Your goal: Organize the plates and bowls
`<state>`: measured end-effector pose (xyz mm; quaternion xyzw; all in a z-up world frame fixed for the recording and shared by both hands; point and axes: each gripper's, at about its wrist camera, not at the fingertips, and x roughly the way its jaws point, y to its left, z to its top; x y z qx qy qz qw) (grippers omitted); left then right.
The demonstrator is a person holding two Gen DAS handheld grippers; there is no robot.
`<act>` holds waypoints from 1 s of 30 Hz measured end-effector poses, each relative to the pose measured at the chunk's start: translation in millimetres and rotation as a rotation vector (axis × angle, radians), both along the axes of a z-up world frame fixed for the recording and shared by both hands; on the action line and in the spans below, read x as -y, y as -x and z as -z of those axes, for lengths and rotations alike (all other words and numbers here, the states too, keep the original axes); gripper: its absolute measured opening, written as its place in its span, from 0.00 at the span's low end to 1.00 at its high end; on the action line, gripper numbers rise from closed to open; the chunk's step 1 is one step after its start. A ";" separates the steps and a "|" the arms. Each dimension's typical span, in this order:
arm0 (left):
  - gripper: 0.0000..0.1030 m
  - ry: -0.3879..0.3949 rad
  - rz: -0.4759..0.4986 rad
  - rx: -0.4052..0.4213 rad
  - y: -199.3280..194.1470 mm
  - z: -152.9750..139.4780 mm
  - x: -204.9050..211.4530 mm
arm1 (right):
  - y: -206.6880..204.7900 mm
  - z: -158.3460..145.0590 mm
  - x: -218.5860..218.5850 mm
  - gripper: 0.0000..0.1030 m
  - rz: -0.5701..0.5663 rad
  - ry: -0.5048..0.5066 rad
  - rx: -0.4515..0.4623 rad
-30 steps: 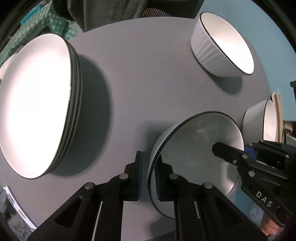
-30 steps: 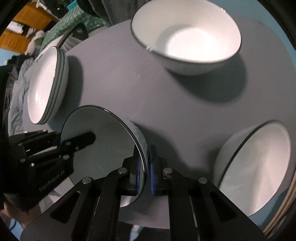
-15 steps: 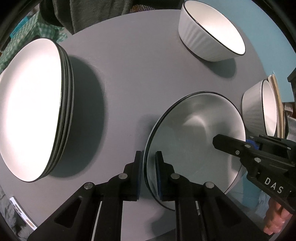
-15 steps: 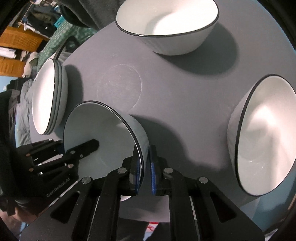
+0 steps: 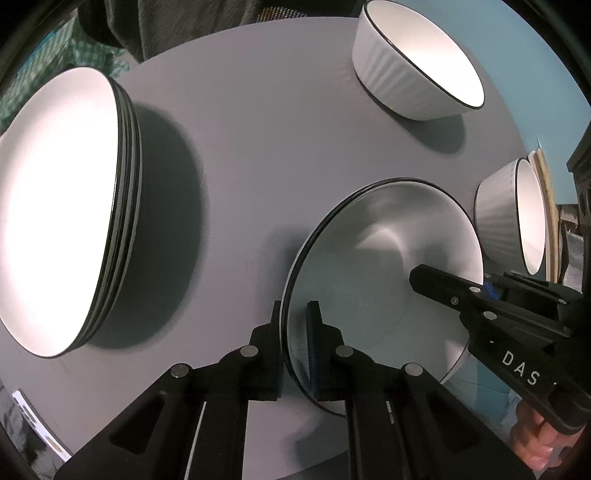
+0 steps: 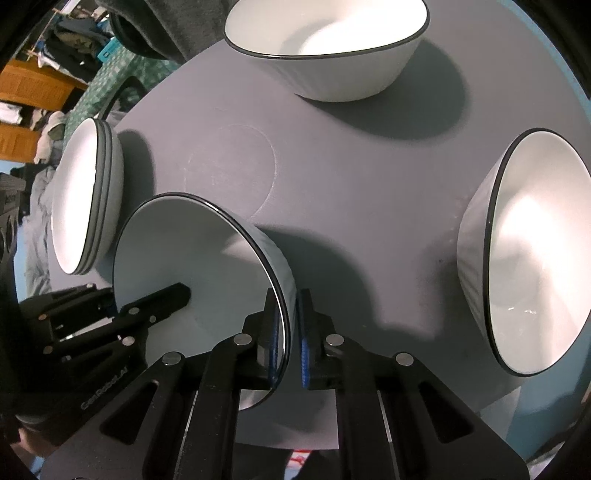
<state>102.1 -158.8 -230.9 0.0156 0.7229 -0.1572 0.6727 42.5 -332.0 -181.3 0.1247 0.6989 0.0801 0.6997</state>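
Note:
A white plate with a dark rim is held over the round grey table, one gripper on each side. My left gripper is shut on its near rim. My right gripper is shut on the opposite rim of the same plate. Each gripper shows in the other's view: the right one, the left one. A stack of white plates sits at the left, also in the right wrist view. Two white ribbed bowls stand at the far side and at the right.
The bowls also show in the right wrist view, one at the top and one at the right. A dark-clothed person stands behind the table. A faint ring mark lies on the tabletop.
The plate, still held by both grippers, has moved up and away from the table edge toward the middle. Both bowls and the stack have shifted in view accordingly.

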 end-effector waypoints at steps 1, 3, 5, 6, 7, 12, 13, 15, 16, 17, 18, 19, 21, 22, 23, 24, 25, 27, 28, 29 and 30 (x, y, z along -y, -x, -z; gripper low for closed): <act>0.09 -0.005 0.004 0.004 1.6 1.4 0.4 | -1.3 0.1 -1.5 0.07 0.000 0.002 -0.002; 0.09 -0.010 0.009 0.008 2.2 -1.0 1.5 | -10.4 3.1 -13.9 0.07 -0.003 -0.001 0.000; 0.09 -0.007 0.009 0.009 0.1 -3.5 -0.3 | -12.1 2.0 -15.9 0.07 -0.005 -0.001 0.001; 0.09 -0.005 0.008 0.009 -0.8 -6.1 0.7 | -12.6 0.0 -15.7 0.07 -0.003 -0.001 0.005; 0.09 -0.001 0.007 0.009 -2.1 -8.5 1.3 | -13.2 -2.7 -14.7 0.07 -0.003 -0.002 0.010; 0.09 0.009 0.015 0.018 -12.3 -25.7 9.5 | -21.2 -13.7 -20.9 0.06 -0.005 0.018 0.025; 0.09 0.013 0.019 0.028 -15.6 -31.8 12.0 | -22.4 -16.8 -20.9 0.06 -0.005 0.022 0.030; 0.09 0.018 0.027 0.041 -19.9 -39.6 15.6 | -23.7 -25.2 -19.0 0.06 -0.005 0.026 0.043; 0.09 0.024 0.029 0.046 -23.6 -44.5 18.4 | -26.0 -28.9 -20.7 0.06 -0.006 0.027 0.049; 0.09 0.027 0.030 0.049 -23.0 -43.1 19.8 | -27.2 -32.8 -21.1 0.06 -0.007 0.029 0.054; 0.09 0.032 0.030 0.056 -26.9 -47.6 22.2 | -29.5 -36.7 -19.6 0.06 -0.007 0.032 0.059; 0.09 0.036 0.031 0.061 -27.8 -46.5 23.9 | -32.3 -40.4 -18.4 0.06 -0.007 0.034 0.063; 0.09 0.046 0.032 0.072 -32.5 -47.9 29.1 | -38.6 -48.2 -15.6 0.06 -0.010 0.041 0.075; 0.09 0.055 0.032 0.078 -38.0 -51.3 32.4 | -42.1 -51.6 -14.3 0.06 -0.010 0.044 0.082; 0.09 0.058 0.032 0.081 -39.1 -53.9 32.8 | -45.3 -54.6 -12.8 0.06 -0.011 0.048 0.088; 0.09 0.059 0.033 0.088 -45.0 -57.7 36.0 | -50.4 -58.5 -10.9 0.06 -0.012 0.053 0.094; 0.09 0.058 0.034 0.097 -50.0 -60.3 39.6 | -54.2 -61.1 -9.6 0.06 -0.013 0.057 0.099; 0.09 0.057 0.034 0.112 -57.2 -62.1 43.8 | -61.1 -64.9 -6.7 0.06 -0.014 0.061 0.107; 0.09 0.057 0.033 0.119 -63.7 -64.9 48.3 | -63.4 -65.7 -5.3 0.06 -0.014 0.061 0.111; 0.09 0.055 0.035 0.131 -71.1 -68.2 53.0 | -67.0 -67.4 -4.6 0.06 -0.014 0.061 0.114; 0.09 0.053 0.035 0.138 -76.5 -72.3 56.7 | -71.0 -69.1 -2.4 0.06 -0.013 0.060 0.117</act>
